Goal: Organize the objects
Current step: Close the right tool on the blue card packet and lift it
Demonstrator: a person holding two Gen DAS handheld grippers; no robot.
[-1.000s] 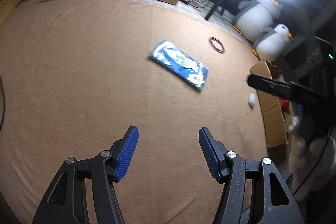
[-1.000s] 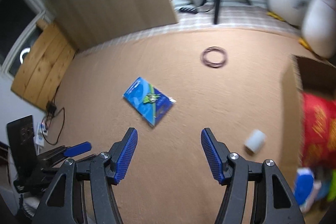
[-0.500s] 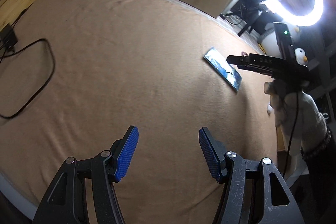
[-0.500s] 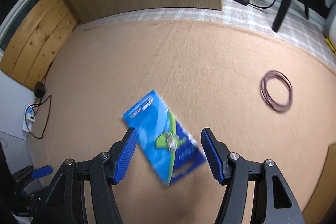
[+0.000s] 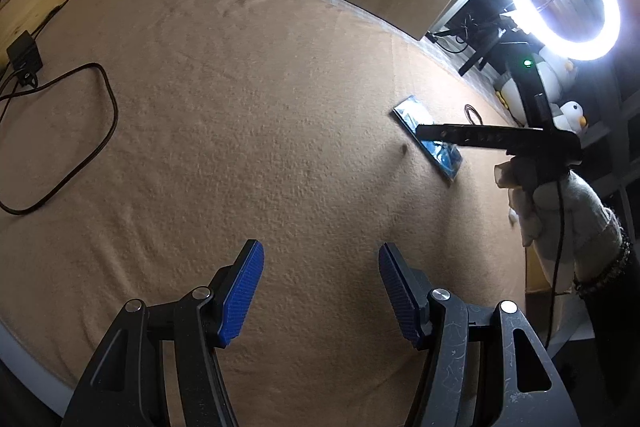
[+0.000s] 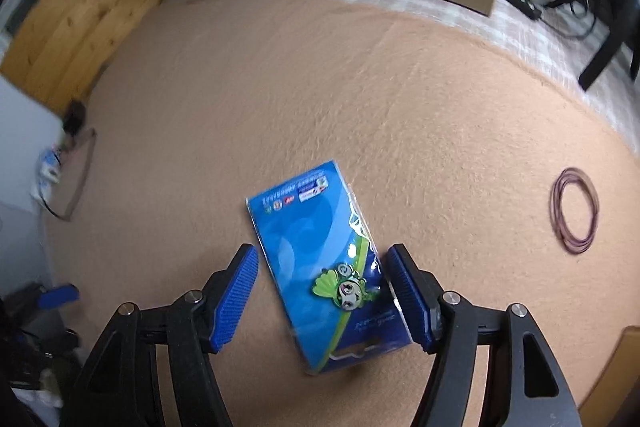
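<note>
Blue packet (image 6: 320, 263), one, purple bands coil (image 6: 575, 210), one, two open claws

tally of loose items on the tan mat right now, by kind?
Blue carded packet: 1
Coil of thin maroon bands: 1
Black cable loop: 1
Total: 3

I see small print and logos on the blue packet (image 6: 320, 259), but I cannot read any.
</note>
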